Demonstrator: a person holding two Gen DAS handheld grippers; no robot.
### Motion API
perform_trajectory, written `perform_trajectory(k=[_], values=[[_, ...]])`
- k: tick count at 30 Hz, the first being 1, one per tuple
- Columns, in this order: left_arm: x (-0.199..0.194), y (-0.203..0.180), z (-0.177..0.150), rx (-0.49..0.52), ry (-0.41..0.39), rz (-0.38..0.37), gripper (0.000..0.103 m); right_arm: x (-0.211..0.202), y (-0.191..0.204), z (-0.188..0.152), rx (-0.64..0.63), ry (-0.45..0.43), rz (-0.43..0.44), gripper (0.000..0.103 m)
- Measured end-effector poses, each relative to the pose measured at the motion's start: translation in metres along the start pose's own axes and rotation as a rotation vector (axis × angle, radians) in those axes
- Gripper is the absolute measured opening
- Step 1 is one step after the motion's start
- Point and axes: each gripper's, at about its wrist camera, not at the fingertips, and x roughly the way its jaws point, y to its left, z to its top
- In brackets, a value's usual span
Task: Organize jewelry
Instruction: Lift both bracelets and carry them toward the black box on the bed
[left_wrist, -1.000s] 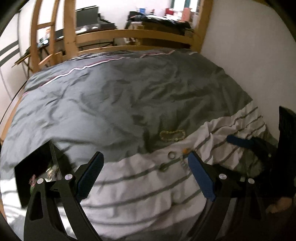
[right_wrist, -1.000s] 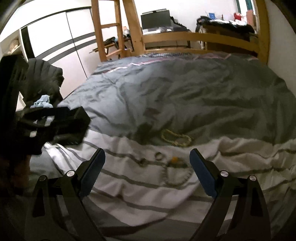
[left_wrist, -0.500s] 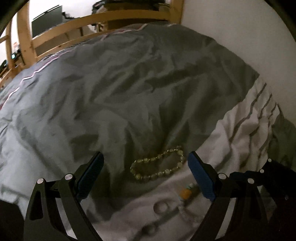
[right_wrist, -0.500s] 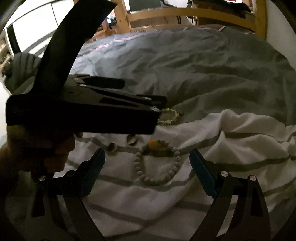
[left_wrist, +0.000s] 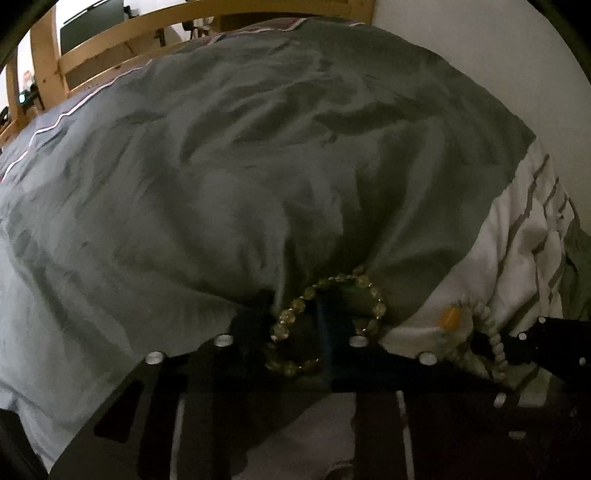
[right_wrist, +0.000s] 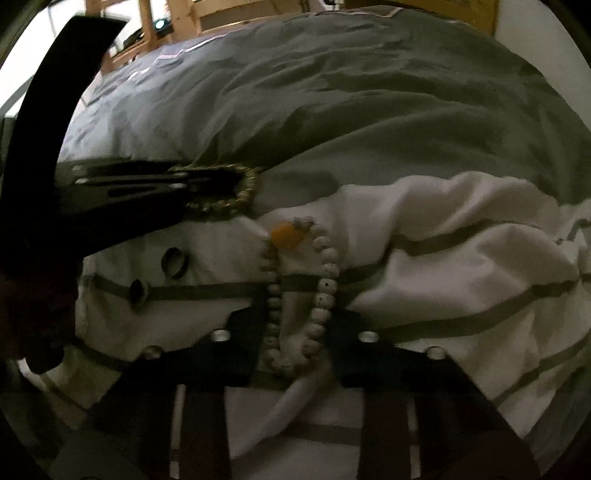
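Observation:
My left gripper (left_wrist: 295, 332) is shut on a yellow-green beaded bracelet (left_wrist: 295, 306) and a fold of the grey duvet (left_wrist: 221, 166). My right gripper (right_wrist: 295, 328) is shut on a white beaded bracelet (right_wrist: 325, 280) with an orange bead (right_wrist: 284, 236), pinching white striped fabric (right_wrist: 443, 277) too. In the right wrist view the left gripper (right_wrist: 207, 184) lies at the left on the yellow-green bracelet (right_wrist: 243, 192). The white bracelet also shows in the left wrist view (left_wrist: 495, 347), with the right gripper (left_wrist: 491, 343) on it.
Two rings (right_wrist: 173, 262) (right_wrist: 138, 290) lie on the striped sheet left of the white bracelet. A wooden bed frame (left_wrist: 147, 33) runs along the far end. A white wall (left_wrist: 480, 55) borders the bed on the right.
Both grippers moved down onto the bed and closed from open, the left on the yellow-green bracelet, the right on the white bracelet. The fabric bunched up between the jaws.

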Motion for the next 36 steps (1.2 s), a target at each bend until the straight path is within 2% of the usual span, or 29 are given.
perform_trajectory(k=[1, 4, 7, 9, 11, 20, 25, 29, 36], values=[[-0.004, -0.001, 0.001, -0.002, -0.001, 0.008, 0.015, -0.003, -0.003, 0.000, 0.014, -0.011, 0.003, 0.018], [-0.012, 0.004, 0.000, -0.009, -0.008, 0.039, 0.008, -0.012, -0.010, 0.002, 0.044, -0.051, 0.011, 0.012], [-0.022, 0.016, 0.000, -0.054, -0.022, 0.057, 0.007, -0.022, -0.014, 0.006, 0.078, -0.098, 0.023, 0.010], [-0.029, 0.024, 0.000, -0.088, -0.022, 0.049, 0.006, -0.029, -0.018, 0.006, 0.100, -0.133, 0.042, 0.010], [-0.043, 0.030, 0.001, -0.120, -0.054, 0.000, 0.006, -0.038, -0.022, 0.009, 0.110, -0.168, 0.068, 0.010], [-0.073, 0.018, 0.008, -0.093, -0.105, -0.024, 0.006, -0.046, -0.020, 0.009, 0.096, -0.198, 0.083, 0.009], [-0.112, 0.020, -0.002, -0.102, -0.139, 0.002, 0.006, -0.052, -0.015, 0.008, 0.085, -0.212, 0.094, 0.009], [-0.147, 0.025, -0.012, -0.135, -0.157, 0.019, 0.006, -0.058, -0.005, 0.004, 0.057, -0.227, 0.056, 0.009], [-0.209, 0.033, -0.045, -0.128, -0.159, 0.068, 0.006, -0.097, 0.008, 0.005, 0.044, -0.286, 0.108, 0.009]])
